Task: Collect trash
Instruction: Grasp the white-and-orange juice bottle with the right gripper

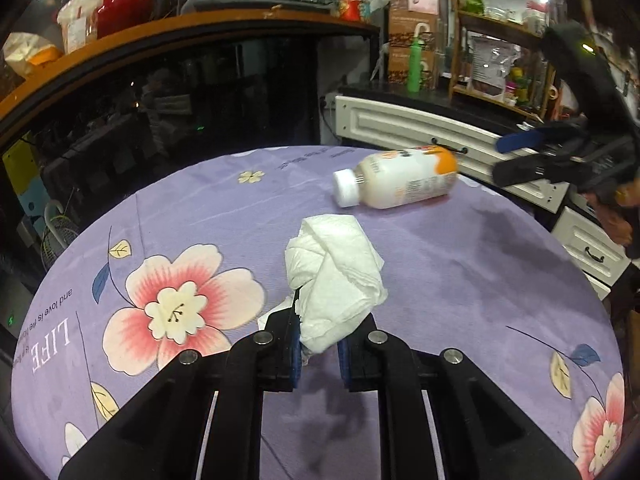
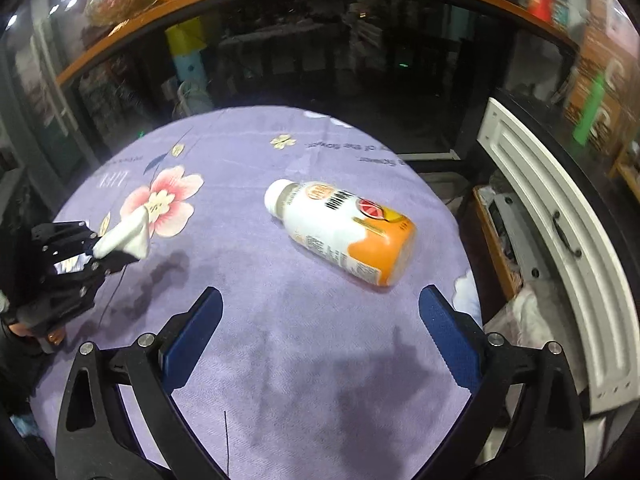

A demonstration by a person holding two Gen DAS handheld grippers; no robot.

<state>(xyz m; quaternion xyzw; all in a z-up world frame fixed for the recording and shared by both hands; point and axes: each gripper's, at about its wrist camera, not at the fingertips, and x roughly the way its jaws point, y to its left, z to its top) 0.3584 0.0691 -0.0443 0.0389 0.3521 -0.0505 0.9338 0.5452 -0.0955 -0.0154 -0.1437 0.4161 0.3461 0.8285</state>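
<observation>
The left gripper point(image 1: 318, 332) is clamped on a crumpled white tissue point(image 1: 334, 280), which bulges up and forward out of the narrow gap between its blue pads point(image 1: 295, 334). The wad sits lifted off the purple flowered tablecloth point(image 1: 200, 208); a small white scrap shows just beside the left finger. Ahead of this gripper and slightly to its right, well apart from the tissue, a white and orange bottle point(image 1: 400, 178) lies on its side, white cap pointing back toward the left. Nothing lies between tissue and bottle but bare cloth.

The right gripper point(image 2: 320, 316) hangs over the cloth point(image 2: 320, 360) with its jaws spread wide and nothing between them. The bottle point(image 2: 344, 232) lies just ahead of it, a little toward the right finger, cap pointing away and to the left, no obstacle in between. Far off to its left the other gripper point(image 2: 100, 256) shows with the tissue point(image 2: 126, 236) pinched at its tip.

Beyond the table's right edge stands a white drawer cabinet point(image 2: 560, 240) with dark handles; behind the table runs a dark glass counter with an orange rim point(image 1: 200, 28).
</observation>
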